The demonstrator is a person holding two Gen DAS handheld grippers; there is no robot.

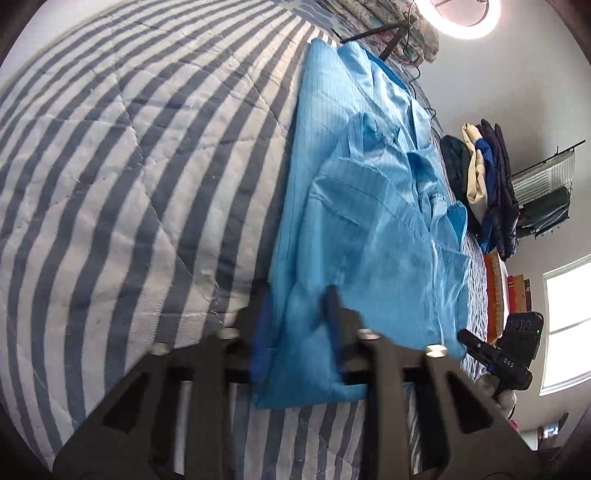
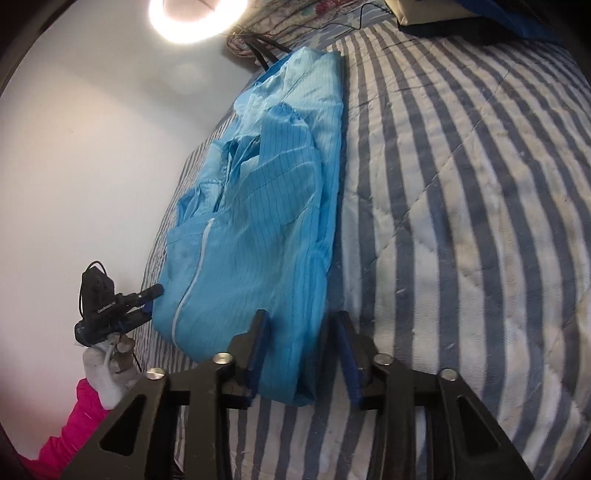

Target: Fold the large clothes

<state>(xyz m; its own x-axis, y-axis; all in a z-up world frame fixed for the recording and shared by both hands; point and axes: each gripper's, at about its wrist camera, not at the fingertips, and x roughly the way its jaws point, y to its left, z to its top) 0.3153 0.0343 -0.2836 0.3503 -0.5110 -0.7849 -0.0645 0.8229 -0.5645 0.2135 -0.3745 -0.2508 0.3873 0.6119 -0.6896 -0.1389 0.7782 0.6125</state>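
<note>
A light blue pinstriped garment (image 1: 362,206) with a white zipper lies folded lengthwise on the striped quilt (image 1: 122,155). My left gripper (image 1: 297,302) is open, its jaws on either side of the garment's near hem corner, fabric between them. In the right wrist view the same garment (image 2: 266,206) lies along the bed. My right gripper (image 2: 301,332) is open, its jaws on either side of the hem edge. The left gripper (image 2: 147,302) shows at the garment's other hem corner. The right gripper (image 1: 480,350) shows in the left wrist view.
A pile of folded dark and cream clothes (image 1: 484,184) sits on the far part of the bed. A ring light (image 2: 195,18) and tripod legs (image 1: 388,37) stand past the bed's end. A pink-sleeved, white-gloved hand (image 2: 107,373) holds the left gripper.
</note>
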